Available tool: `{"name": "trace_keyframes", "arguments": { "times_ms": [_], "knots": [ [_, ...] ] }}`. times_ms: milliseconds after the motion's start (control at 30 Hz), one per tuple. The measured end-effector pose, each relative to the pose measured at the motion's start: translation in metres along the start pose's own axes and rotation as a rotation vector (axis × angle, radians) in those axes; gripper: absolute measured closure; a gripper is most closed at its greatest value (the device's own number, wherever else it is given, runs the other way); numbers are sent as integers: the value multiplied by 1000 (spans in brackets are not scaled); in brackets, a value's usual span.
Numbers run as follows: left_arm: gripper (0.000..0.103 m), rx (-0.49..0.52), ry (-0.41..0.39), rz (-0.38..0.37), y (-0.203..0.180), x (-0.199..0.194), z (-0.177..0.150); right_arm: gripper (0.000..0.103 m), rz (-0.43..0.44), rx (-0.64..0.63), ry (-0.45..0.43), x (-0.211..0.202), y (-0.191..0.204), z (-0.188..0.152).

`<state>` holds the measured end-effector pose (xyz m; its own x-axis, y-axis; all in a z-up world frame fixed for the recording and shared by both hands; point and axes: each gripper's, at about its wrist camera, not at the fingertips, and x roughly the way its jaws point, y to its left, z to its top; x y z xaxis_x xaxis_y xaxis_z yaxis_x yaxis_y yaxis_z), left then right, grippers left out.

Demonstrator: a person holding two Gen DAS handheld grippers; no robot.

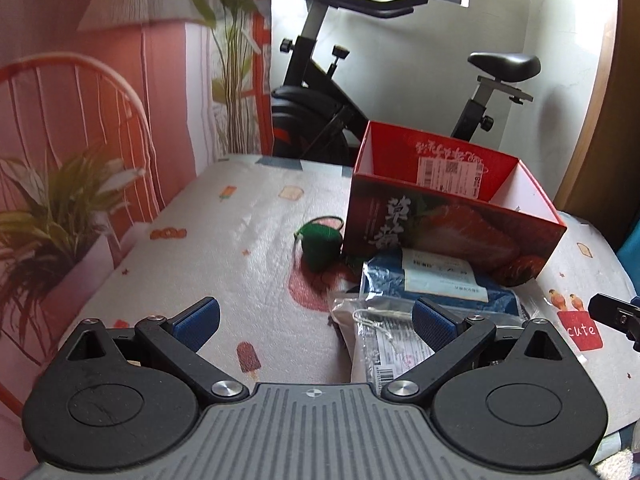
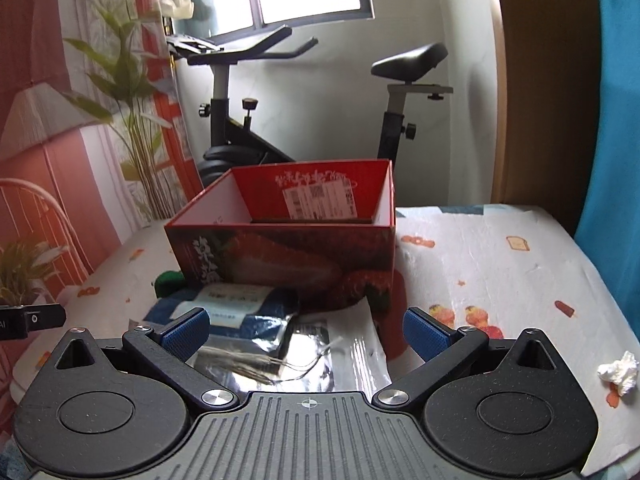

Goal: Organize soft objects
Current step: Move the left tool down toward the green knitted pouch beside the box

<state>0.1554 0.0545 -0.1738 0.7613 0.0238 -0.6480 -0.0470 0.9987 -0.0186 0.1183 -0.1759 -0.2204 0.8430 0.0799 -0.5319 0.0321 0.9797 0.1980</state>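
Note:
An open red strawberry box stands on the covered table. A green knitted pouch lies at its left. A blue soft parcel lies in front of the box. A grey plastic bag with a string lies nearer me. My left gripper is open and empty, its right pad over the grey bag. My right gripper is open and empty above the grey bag.
A patterned cloth covers the table. A crumpled white tissue lies at the right. An exercise bike stands behind the table. A printed backdrop hangs on the left. The right gripper's edge shows in the left wrist view.

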Motion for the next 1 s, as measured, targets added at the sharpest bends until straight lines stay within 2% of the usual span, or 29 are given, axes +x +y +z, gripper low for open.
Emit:
{"name": "trace_keyframes", "arguments": {
  "times_ms": [367, 500, 700, 800, 933, 1000],
  "knots": [
    [0, -35, 49, -3, 13, 30, 8, 0, 69, 58, 91, 38, -16, 2],
    [0, -54, 56, -22, 19, 41, 21, 0, 89, 55, 95, 47, -19, 12],
    [1, -56, 21, -11, 24, 54, 50, 2, 84, -7, 87, 65, -13, 36],
    [1, -40, 31, -34, 26, 63, 62, 7, 88, -26, 110, 81, -8, 47],
    [5, -3, 58, -114, 33, 75, 74, 8, 112, -54, 172, 103, 3, 60],
    [5, 21, 62, -130, 39, 81, 81, 17, 120, -100, 179, 112, 16, 68]
  ]
}}
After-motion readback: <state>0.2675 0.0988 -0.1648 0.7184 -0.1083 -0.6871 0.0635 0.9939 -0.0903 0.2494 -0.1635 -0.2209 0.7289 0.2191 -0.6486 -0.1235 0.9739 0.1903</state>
